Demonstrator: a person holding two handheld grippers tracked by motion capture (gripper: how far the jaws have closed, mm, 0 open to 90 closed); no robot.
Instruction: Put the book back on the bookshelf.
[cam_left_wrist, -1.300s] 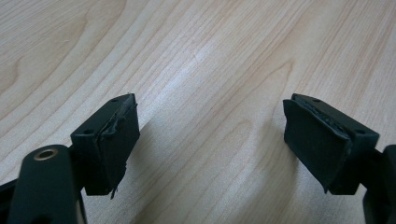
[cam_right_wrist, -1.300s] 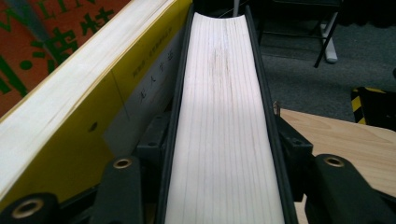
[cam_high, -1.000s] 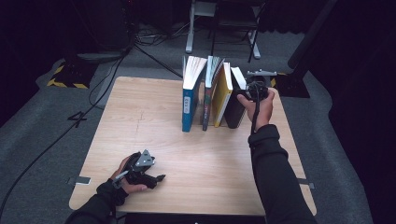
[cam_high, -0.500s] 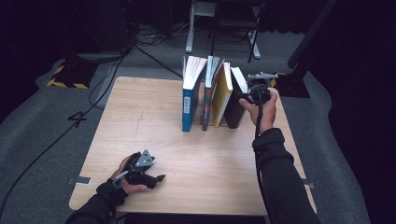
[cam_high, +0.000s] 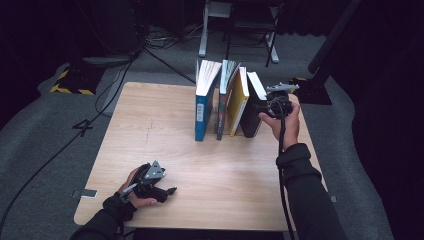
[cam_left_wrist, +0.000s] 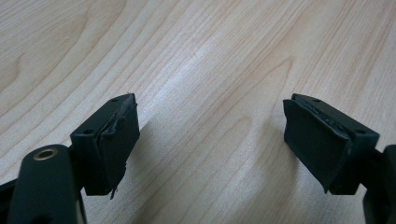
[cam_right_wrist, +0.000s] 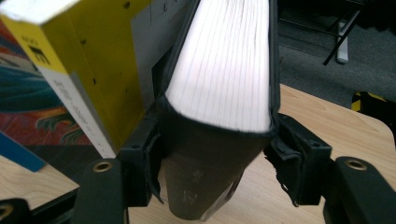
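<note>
Looking down from the high view, a person is sitting at a pale wooden table with a row of four books standing upright near its far edge: a blue book at the left, a thin multicoloured book, a yellow book, and a black book at the right end, leaning against the yellow one. The right gripper is reaching in at the black book's spine, while the left gripper is lying on its side at the near left of the table, well apart from the books. In the left gripper view, its jaws are standing wide apart with nothing between them but bare wood. In the right gripper view, the jaws are straddling the black book at its spine end, one on each cover; they have just been opening, a slight gap is showing at the right-hand pad, and so the grip appears to be letting go rather than clamping. The yellow book is touching the black book's far side. The step in hand seems to be releasing the black book at the end of the row. The next move probably calls for drawing the right gripper straight back, without nudging the leaning book over.
</note>
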